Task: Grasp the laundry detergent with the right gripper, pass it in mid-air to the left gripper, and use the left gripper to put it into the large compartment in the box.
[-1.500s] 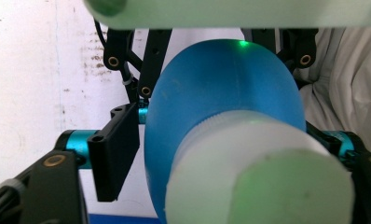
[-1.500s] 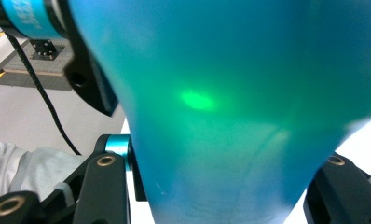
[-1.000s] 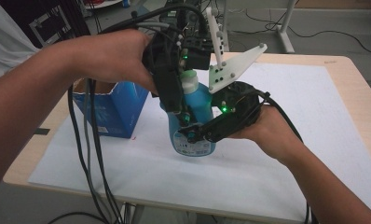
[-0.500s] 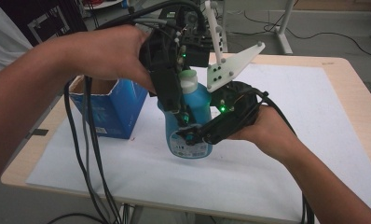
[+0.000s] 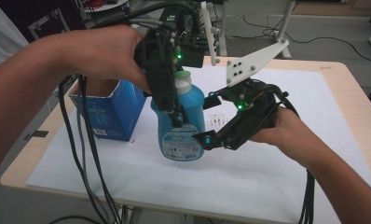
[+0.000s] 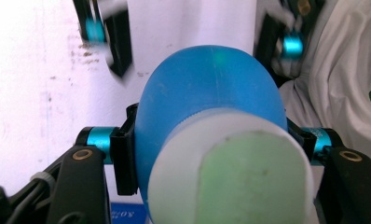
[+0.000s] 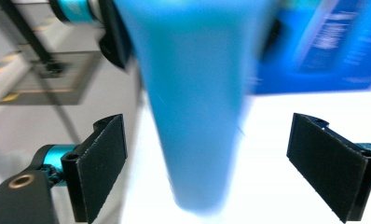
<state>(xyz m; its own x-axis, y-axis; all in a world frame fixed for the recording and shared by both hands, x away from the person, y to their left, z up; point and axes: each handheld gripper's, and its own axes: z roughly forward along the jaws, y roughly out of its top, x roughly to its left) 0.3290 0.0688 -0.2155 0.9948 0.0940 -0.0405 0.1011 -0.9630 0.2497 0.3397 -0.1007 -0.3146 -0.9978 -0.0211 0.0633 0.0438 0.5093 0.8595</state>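
Note:
A blue bottle (image 5: 187, 128) with a pale green cap (image 5: 182, 78) stands upright over the white sheet, just right of the blue box. My left gripper (image 5: 180, 115) comes down from above and is shut on the bottle's upper body; in the left gripper view its pads press both sides of the bottle (image 6: 211, 88) below the cap (image 6: 230, 177). My right gripper (image 5: 209, 119) reaches in from the right at the bottle's lower half. In the right gripper view it (image 7: 207, 163) is open, with the blurred bottle (image 7: 193, 102) between the pads and untouched. Whether the bottle's base rests on the sheet is unclear.
An open-topped blue carton (image 5: 106, 112) stands at the left on the white sheet (image 5: 267, 182) that covers the wooden table (image 5: 356, 93). Black cables (image 5: 85, 158) hang from the left gripper over the table's front edge. White clothing (image 6: 356, 70) shows behind the bottle.
The right gripper has drawn back slightly to the right of the bottle. The left gripper and the bottle stay almost in place.

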